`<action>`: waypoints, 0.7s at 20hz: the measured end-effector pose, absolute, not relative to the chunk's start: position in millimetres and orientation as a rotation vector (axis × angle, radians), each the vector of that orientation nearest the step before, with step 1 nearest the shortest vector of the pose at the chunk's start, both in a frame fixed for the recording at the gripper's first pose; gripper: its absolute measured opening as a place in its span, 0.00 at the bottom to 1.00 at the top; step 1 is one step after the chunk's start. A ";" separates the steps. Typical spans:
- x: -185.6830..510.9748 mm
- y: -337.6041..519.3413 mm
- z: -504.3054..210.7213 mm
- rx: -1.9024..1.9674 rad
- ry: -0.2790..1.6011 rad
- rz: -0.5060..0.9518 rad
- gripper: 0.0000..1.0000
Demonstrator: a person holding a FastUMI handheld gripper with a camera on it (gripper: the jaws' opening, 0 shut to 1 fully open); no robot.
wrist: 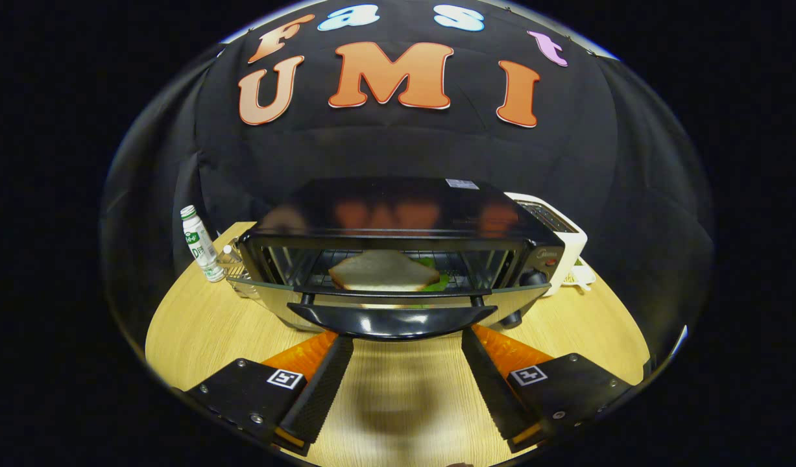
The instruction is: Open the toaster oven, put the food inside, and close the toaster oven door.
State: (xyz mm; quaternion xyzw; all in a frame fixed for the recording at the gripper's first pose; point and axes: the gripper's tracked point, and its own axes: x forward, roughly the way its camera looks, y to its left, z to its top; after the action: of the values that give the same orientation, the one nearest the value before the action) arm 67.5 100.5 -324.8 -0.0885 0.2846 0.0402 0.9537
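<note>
The toaster oven (398, 259) stands on the tabletop (196, 324), its glass door (391, 298) lowered about level. A slice of bread (381, 271) lies on the rack inside, hiding most of something green behind it. The gripper (407, 340) has its jaws spread wide, empty, tips just short of the door handle (392, 319). A bottle (200, 244) stands beside the oven; a white appliance (556, 233) is half hidden behind it.

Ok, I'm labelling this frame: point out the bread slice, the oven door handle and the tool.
bread slice (383, 271), gripper view, middle of its top face
oven door handle (392, 321), gripper view, middle of the bar
tool (407, 344), gripper view, midway between its open fingertips
</note>
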 end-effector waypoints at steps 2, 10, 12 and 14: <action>83.5 99.3 -318.2 -0.195 0.544 0.068 1.00; 64.9 74.0 -249.8 -0.086 0.470 0.076 1.00; 65.0 52.1 -209.6 -0.101 0.414 0.051 1.00; 65.0 35.6 -168.5 -0.121 0.347 0.032 1.00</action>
State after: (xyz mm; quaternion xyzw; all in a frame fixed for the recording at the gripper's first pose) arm 65.0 35.6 -168.5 -0.0600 0.1726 0.0158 0.9830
